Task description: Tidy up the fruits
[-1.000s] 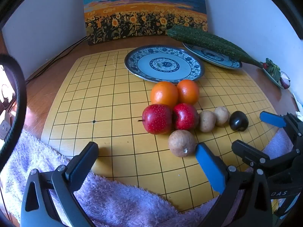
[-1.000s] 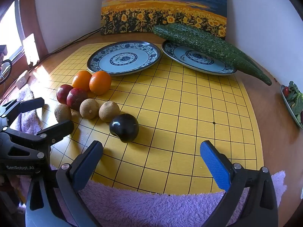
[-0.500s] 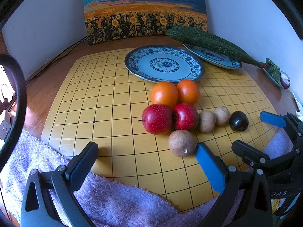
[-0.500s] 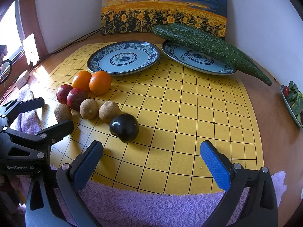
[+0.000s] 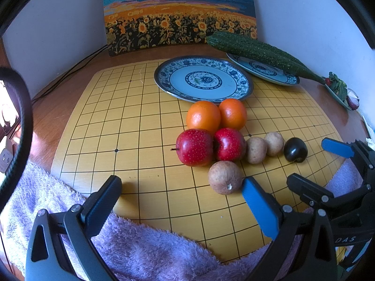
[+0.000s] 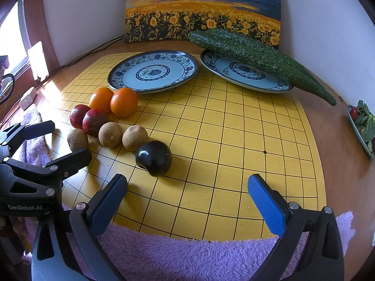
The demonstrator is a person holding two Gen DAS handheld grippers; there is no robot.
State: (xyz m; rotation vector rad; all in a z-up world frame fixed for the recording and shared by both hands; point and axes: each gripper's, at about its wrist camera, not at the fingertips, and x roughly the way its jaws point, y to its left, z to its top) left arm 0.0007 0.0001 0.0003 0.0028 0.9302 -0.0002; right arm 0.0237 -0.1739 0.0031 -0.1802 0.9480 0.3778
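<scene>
On a yellow grid board (image 5: 105, 121) lie two oranges (image 5: 203, 116), two red apples (image 5: 194, 147), three brown kiwis (image 5: 224, 177) and a dark plum (image 5: 295, 149). An empty blue-patterned plate (image 5: 204, 80) sits behind them. My left gripper (image 5: 182, 201) is open and empty at the board's near edge, just short of the nearest kiwi. My right gripper (image 6: 187, 199) is open and empty, just short of the plum (image 6: 153, 158). The right wrist view also shows the oranges (image 6: 124, 101), the apples (image 6: 95, 121), the kiwis (image 6: 134, 137) and the plate (image 6: 153, 71).
A second plate (image 6: 243, 73) at the back right carries two long green gourds (image 6: 253, 52). A sunflower painting (image 6: 204, 9) leans on the wall. A purple towel (image 6: 187, 255) lies along the near edge. A dish of greens (image 6: 363, 126) sits at far right. Cables (image 5: 68, 75) run along the left.
</scene>
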